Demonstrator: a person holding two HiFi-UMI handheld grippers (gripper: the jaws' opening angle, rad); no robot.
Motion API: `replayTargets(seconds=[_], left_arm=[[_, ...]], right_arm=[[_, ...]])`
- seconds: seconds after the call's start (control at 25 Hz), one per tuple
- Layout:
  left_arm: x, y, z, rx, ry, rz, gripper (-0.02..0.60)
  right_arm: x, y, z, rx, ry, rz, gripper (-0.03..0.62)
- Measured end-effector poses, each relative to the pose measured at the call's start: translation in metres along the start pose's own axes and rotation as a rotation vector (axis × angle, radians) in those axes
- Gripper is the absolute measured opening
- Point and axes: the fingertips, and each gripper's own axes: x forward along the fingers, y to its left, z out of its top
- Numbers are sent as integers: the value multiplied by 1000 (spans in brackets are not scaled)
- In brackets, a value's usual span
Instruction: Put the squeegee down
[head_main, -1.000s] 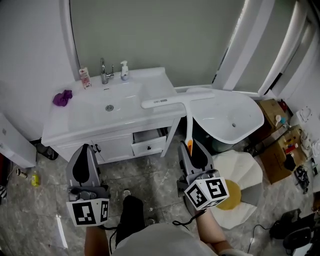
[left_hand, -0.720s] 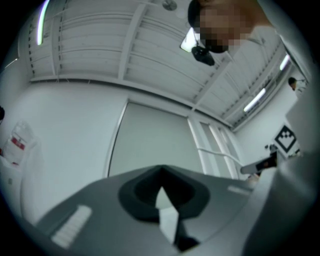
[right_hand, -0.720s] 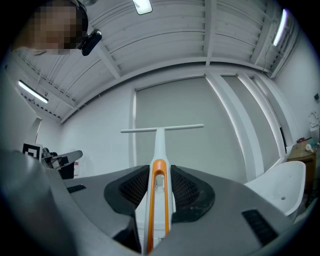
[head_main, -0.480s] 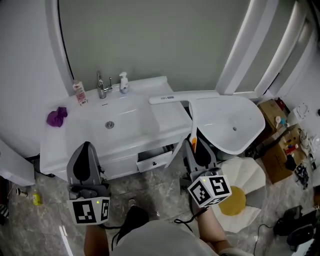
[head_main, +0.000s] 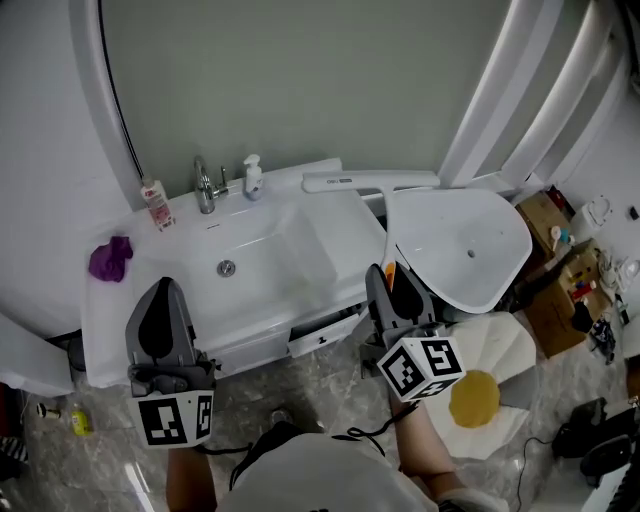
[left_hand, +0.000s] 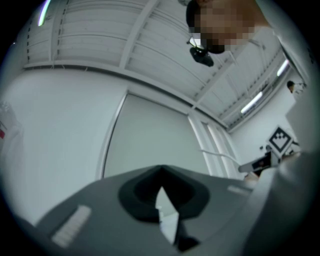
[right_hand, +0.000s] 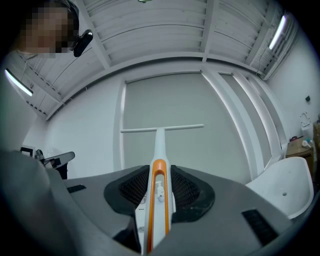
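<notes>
My right gripper (head_main: 392, 286) is shut on the orange-and-white handle of the squeegee (head_main: 370, 181). The shaft runs away from me, and the white blade hangs crosswise over the back right corner of the white vanity top (head_main: 340, 225). In the right gripper view the squeegee (right_hand: 159, 150) lies between the dark pads of the right gripper (right_hand: 159, 172), its blade up against the grey wall. My left gripper (head_main: 162, 300) hovers over the vanity's front left edge. It is shut with nothing in it, and the left gripper (left_hand: 161, 172) points up at the wall.
On the vanity are a sink basin (head_main: 250, 262), a faucet (head_main: 204, 180), a soap bottle (head_main: 254, 175), a small pink-labelled bottle (head_main: 155, 203) and a purple cloth (head_main: 110, 257). A drawer (head_main: 325, 335) stands ajar below. A white tub (head_main: 470, 250) and cardboard boxes (head_main: 560, 250) are on the right.
Both grippers have moved forward toward the vanity. The squeegee's blade has travelled from the counter's front right to its back edge by the wall. The right grip is unchanged.
</notes>
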Motion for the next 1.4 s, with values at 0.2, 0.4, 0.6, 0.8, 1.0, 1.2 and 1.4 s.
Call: replayTargets(seconds=[0.2, 0.4, 0.6, 0.8, 1.0, 1.2, 1.4], left_arm=[[17, 13, -18, -14, 12, -25, 5], [29, 18, -36, -31, 46, -25, 5], [44, 10, -48, -17, 62, -34, 5], [68, -3, -54, 1, 72, -30, 5], [98, -12, -61, 19, 77, -4, 5], [125, -21, -72, 31, 87, 24, 5], [146, -24, -87, 44, 114, 64, 5]], right_arm=[[23, 0, -8, 0, 23, -18, 130], [39, -6, -16, -5, 63, -29, 130], [54, -20, -28, -8, 95, -27, 131], [76, -45, -41, 6, 140, -21, 131], [111, -73, -57, 3, 200, -2, 132], [147, -99, -74, 9, 253, 24, 132], [180, -122, -101, 28, 326, 48, 130]])
